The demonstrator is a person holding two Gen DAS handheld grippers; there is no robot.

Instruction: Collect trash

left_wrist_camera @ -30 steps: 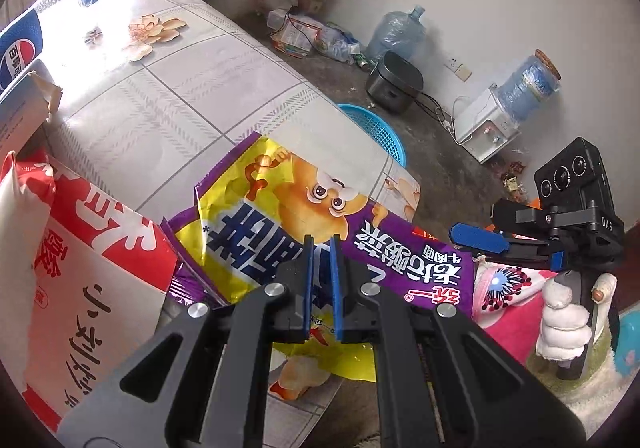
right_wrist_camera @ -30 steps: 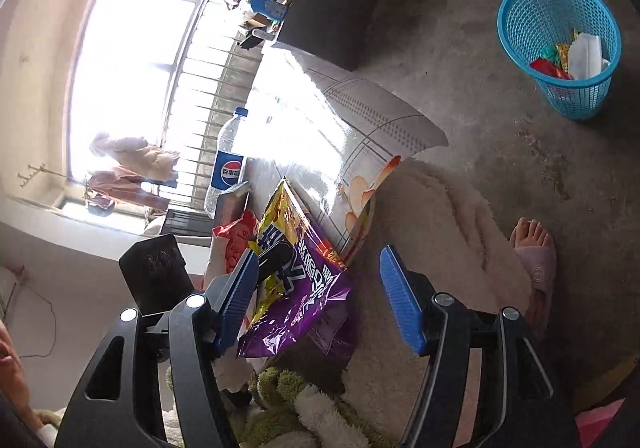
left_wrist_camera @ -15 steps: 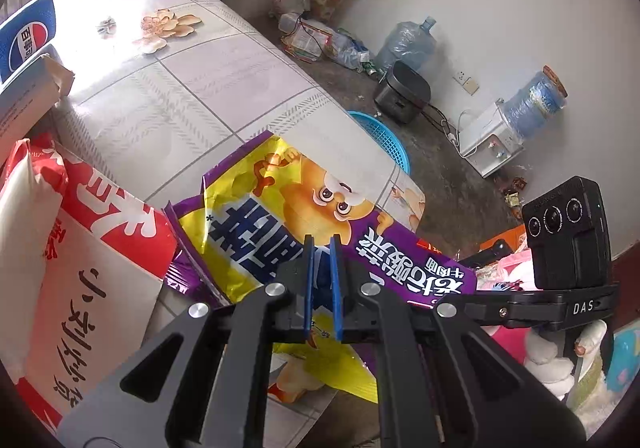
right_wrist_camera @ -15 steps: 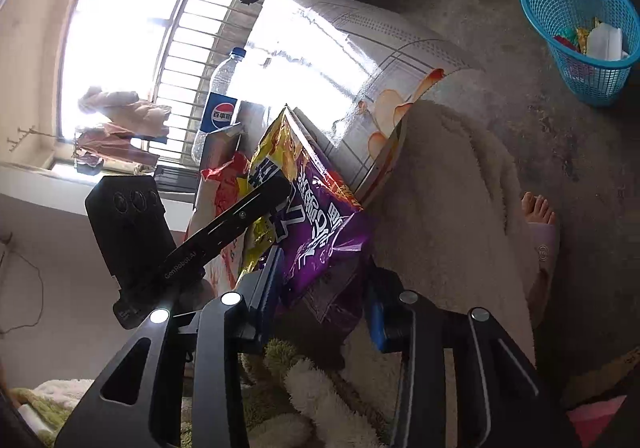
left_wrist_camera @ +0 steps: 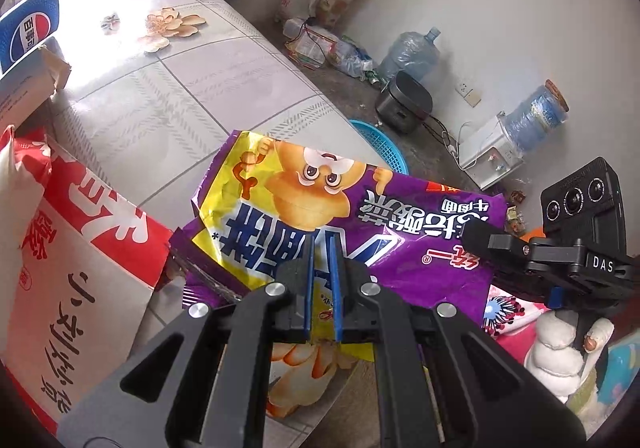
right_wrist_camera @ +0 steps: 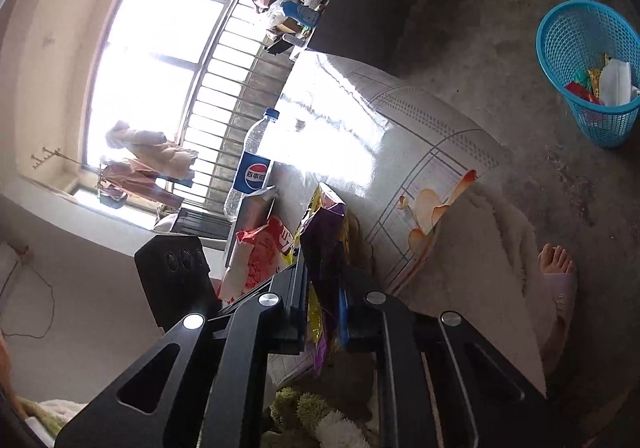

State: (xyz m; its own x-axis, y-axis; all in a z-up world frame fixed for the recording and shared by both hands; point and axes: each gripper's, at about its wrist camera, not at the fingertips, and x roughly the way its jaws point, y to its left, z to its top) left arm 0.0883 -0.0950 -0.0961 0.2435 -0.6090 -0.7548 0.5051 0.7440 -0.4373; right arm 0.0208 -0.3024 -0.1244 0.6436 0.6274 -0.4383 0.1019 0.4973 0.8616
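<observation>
1. Left gripper (left_wrist_camera: 320, 280): the two blue-lined fingers are drawn nearly together and pinch the near edge of the purple and yellow snack bag (left_wrist_camera: 340, 216). A narrow strip of the bag shows in the slit between the pads.
2. Right gripper (right_wrist_camera: 324, 312): the fingers are pressed in on the same bag (right_wrist_camera: 324, 248), which stands edge-on between them. In the left wrist view this gripper (left_wrist_camera: 476, 236) reaches in from the right and meets the bag's right end.
3. Snack bag: it is held by both grippers at the near edge of the table (left_wrist_camera: 160, 100), with its far end over the tabletop. The printed face, a cartoon figure and Chinese characters, is turned toward the left wrist camera and reads upside down.
4. Adjacent items: a red and white bag (left_wrist_camera: 72, 268) lies just left of the snack bag and touches it. A cardboard carton (left_wrist_camera: 24, 88) stands beyond it, and a Pepsi bottle (right_wrist_camera: 252, 168) stands beside the carton near the window side of the table.
5. Table: the cover is a glossy tile pattern with flower prints.
6. Floor: a blue plastic basket (right_wrist_camera: 560, 36) stands well apart from the table on the concrete floor and holds several wrappers (right_wrist_camera: 600, 84). In the left wrist view only its rim (left_wrist_camera: 380, 140) shows past the table edge.
7. Person: a bare foot in a pink slipper (right_wrist_camera: 558, 280) rests on the floor below the table corner.
</observation>
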